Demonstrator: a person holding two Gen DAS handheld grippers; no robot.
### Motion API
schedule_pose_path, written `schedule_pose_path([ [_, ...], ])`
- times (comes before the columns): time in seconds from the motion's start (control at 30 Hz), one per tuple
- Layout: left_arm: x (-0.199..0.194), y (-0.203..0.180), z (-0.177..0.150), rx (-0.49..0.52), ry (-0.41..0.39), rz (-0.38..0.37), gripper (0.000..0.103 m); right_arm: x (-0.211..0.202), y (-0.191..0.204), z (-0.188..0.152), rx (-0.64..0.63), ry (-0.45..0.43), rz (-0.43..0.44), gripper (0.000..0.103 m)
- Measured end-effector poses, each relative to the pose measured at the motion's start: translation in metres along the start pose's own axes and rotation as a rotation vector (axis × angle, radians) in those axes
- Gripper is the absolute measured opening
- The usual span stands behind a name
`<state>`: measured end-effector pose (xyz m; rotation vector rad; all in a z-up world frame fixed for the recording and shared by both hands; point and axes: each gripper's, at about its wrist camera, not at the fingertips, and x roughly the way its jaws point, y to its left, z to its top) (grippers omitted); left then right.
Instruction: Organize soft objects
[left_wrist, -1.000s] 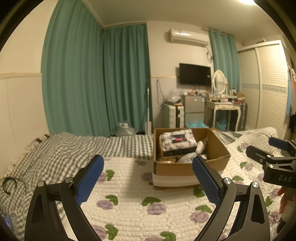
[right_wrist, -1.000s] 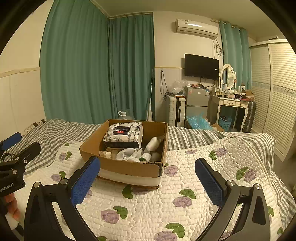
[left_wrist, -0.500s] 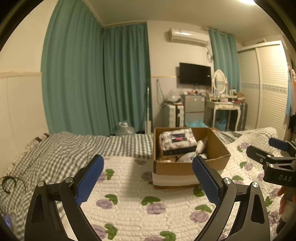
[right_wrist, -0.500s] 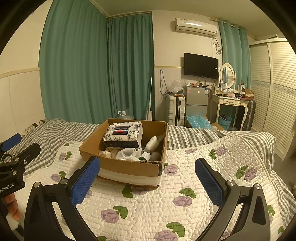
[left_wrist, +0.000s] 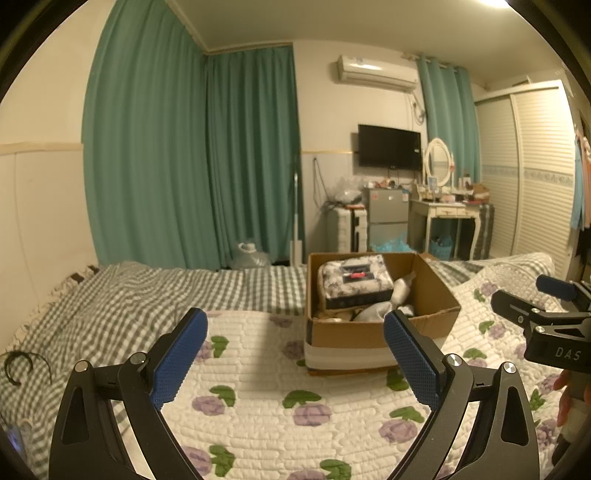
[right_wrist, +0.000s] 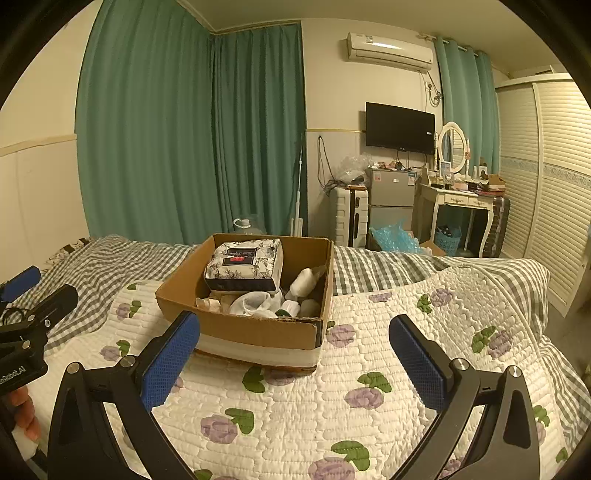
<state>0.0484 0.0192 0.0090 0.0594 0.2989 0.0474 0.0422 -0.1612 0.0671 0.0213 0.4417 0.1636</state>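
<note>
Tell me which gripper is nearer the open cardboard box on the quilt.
Roughly level, perhaps the right. The left gripper hovers open in front of the brown cardboard box, offset to its left; the right gripper hovers open before its near right corner. Neither touches it.
</note>
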Motion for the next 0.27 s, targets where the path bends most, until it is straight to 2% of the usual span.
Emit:
schedule_pose_path([
  [0.27,0.0003,0.0002,0.0002,0.013,-0.007,-0.007,0.098,0.0008,0.0009,0.0003,-0.002,0.004,-0.002,0.103],
])
